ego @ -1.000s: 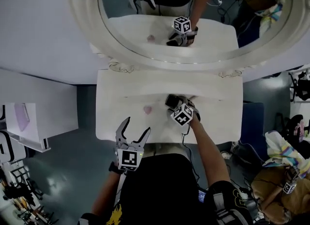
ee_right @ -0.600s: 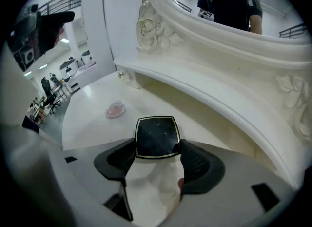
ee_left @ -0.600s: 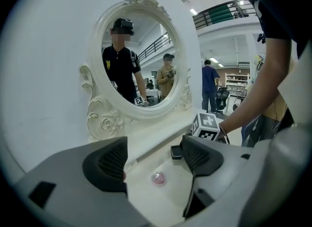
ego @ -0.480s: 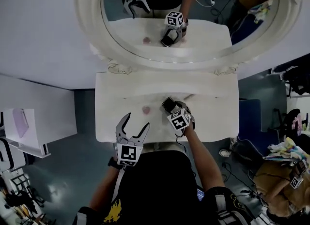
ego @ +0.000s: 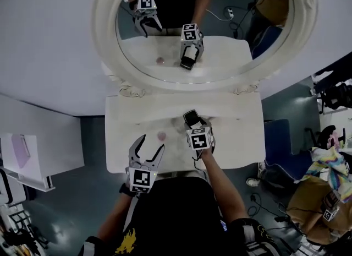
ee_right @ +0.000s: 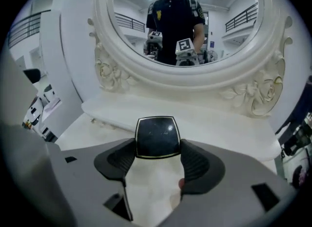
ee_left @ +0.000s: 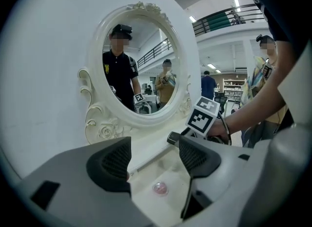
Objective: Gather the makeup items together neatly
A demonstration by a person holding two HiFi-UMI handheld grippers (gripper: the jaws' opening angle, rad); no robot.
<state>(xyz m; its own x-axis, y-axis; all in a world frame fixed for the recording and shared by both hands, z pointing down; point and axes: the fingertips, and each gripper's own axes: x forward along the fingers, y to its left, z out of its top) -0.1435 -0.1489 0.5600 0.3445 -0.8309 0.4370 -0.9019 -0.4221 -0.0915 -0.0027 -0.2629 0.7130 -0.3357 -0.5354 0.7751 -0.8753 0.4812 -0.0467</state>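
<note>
Right gripper view shows the black square compact with a thin gold rim (ee_right: 157,136) pinched by its two opposite side edges in the right claw (ee_right: 157,153). The jaws have just been closing on it and now press both sides. The compact seems to hang a little above the white bench (ee_right: 234,128), in front of the oval mirror with the carved white frame (ee_right: 253,92). I judge the compact to be stiff and light, with a glossy lid that can slip, so the side edges are the correct place to hold. Too much squeeze near the hinge may pop it open. In the head view the right claw (ego: 192,124) reaches forward over the middle of the bench (ego: 236,134), the forearm stretched out from the body and the claw tipped downward. The left claw (ego: 151,146) waits at the front edge, pointing slightly down. Its jaws have just been closing a little but stand spread, with nothing touching the pads (ee_left: 114,162). The small pink round item (ee_left: 160,188) lies on the bench just beyond them. It looks low and easy to roll, so it needs a gentle grip across its width.
</note>
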